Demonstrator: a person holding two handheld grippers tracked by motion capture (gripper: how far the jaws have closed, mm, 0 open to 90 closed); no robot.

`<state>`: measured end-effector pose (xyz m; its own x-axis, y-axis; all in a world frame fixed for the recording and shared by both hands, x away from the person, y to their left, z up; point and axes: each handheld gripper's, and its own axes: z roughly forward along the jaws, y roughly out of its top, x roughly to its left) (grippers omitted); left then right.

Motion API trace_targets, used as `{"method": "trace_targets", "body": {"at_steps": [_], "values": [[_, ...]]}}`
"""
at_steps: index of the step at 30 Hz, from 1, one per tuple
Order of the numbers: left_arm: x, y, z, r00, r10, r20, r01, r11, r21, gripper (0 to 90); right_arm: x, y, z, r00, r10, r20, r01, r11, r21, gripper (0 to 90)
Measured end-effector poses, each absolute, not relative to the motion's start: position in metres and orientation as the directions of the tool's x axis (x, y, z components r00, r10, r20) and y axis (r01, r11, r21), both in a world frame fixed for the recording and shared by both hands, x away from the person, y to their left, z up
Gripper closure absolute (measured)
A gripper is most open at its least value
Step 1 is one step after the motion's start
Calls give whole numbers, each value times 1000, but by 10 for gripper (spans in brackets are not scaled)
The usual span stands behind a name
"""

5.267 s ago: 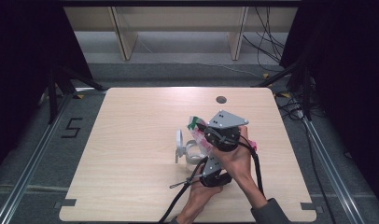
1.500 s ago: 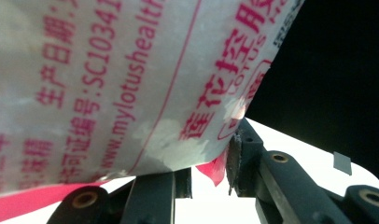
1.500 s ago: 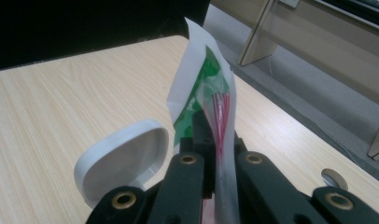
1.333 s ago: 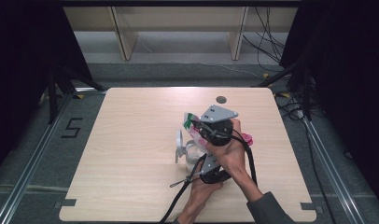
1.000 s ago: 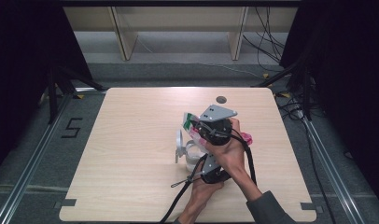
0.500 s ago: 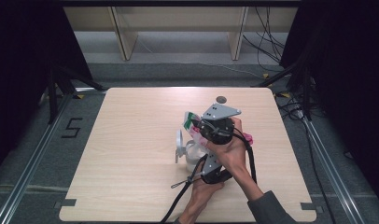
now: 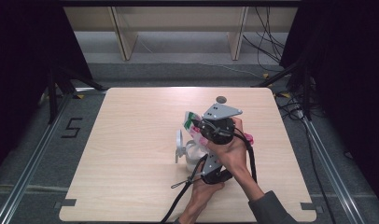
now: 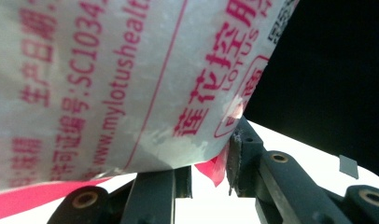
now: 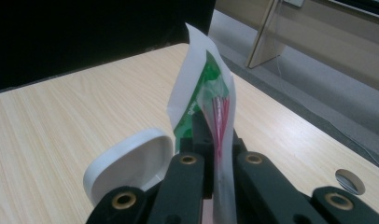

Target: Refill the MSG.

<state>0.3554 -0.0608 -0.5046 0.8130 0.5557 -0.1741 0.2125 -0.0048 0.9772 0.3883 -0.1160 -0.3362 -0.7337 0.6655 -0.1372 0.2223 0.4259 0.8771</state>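
A clear plastic packet point(image 7: 192, 121) with green and pink print stands upright over the middle of the table. My right gripper point(image 7: 200, 129), the one with the grey plate on top, is shut on the packet's point(image 9: 207, 88) upper part, which is pinched flat between the jaws point(image 9: 214, 140). My left gripper point(image 7: 204, 162) comes in from below, and its jaws point(image 8: 211, 163) close on the lower pink edge of the packet point(image 8: 131, 70), whose red lettering is close to the camera. Under the packet sits a white container point(image 7: 191, 157) with its hinged lid point(image 7: 179, 142) open; the lid point(image 9: 131, 163) is left of the right jaws.
A round hole point(image 7: 221, 99) is set in the wooden table point(image 7: 131, 140) just beyond the grippers; it lies low right point(image 9: 348, 181) in the right gripper view. The left gripper's cable point(image 7: 178, 198) trails off the front edge. Shelf legs point(image 7: 124, 32) and black stands point(image 7: 54, 84) are beyond the table.
Since the oldest frame the right gripper and the packet have shifted slightly to the left. Over the last second nothing has visibly moved.
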Motion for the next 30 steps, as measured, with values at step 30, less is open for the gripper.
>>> {"method": "trace_targets", "body": {"at_steps": [30], "values": [[354, -64, -507, 814, 548, -192, 222, 13, 975, 734, 394, -113, -339, -746, 651, -140, 238, 458, 856, 900]]}}
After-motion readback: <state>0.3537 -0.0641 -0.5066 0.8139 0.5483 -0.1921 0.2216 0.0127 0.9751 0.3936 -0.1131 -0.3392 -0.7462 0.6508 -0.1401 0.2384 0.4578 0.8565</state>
